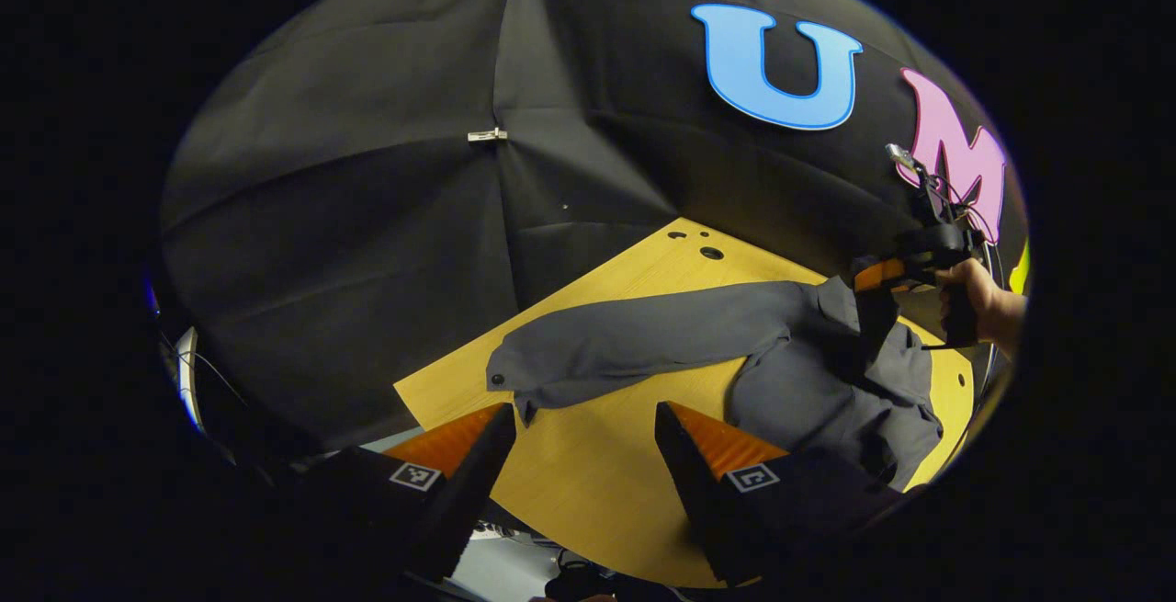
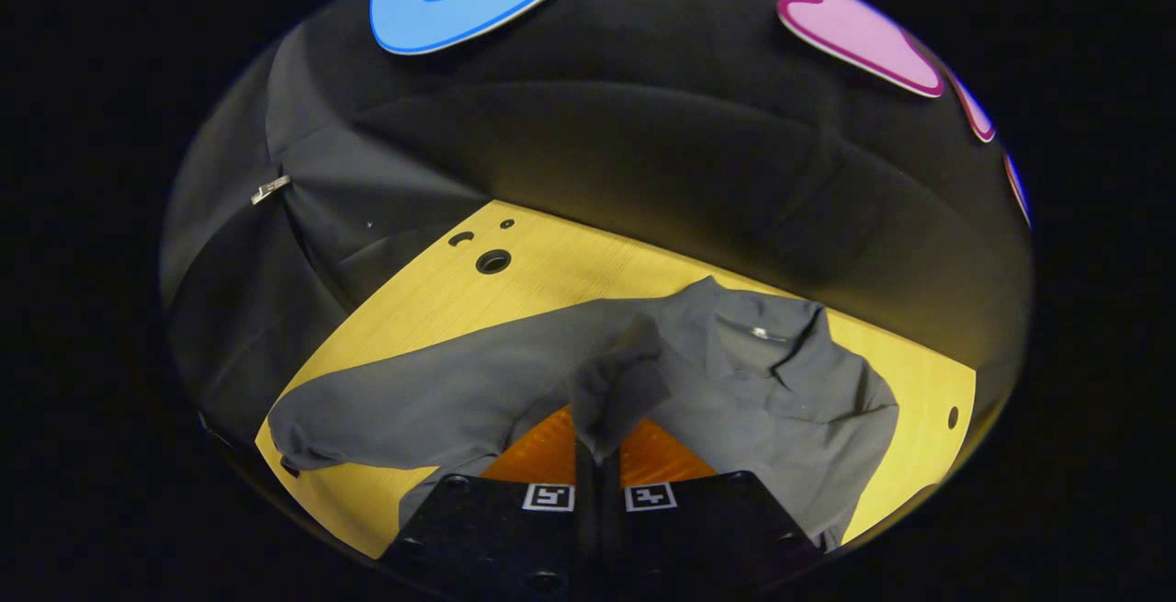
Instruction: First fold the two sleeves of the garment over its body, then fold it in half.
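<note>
A dark grey garment (image 2: 753,400) lies spread on the yellow wooden surface (image 2: 570,276), collar toward the booth's black wall. In the right gripper view one long sleeve (image 2: 413,404) stretches flat toward the left edge of the surface, its cuff near the corner. The other sleeve (image 2: 620,381) is pinched between the right gripper (image 2: 597,455)'s orange fingers, which are clenched together on the cloth; a bunch of fabric rises from between them and hides part of the garment's chest behind it. The garment's lower hem is cut off by the gripper's black body at the bottom of that view.

In the left gripper view the left gripper (image 1: 583,441) hovers above bare wood near the outstretched sleeve (image 1: 634,340), its fingers (image 1: 707,446) spread apart and touching nothing. The sleeve's cuff lies just beyond the gap between them. Farther off on the right, a hand (image 1: 988,303) holds the right gripper (image 1: 873,294) above the garment (image 1: 827,391), with a strip of dark cloth hanging from it; its fingertips are too small and dark here to make out clearly, though they appear closed on the fabric. The garment's right side runs out of the lit area and is hard to follow there. A few round holes (image 1: 709,253) mark the surface near the wall.
</note>
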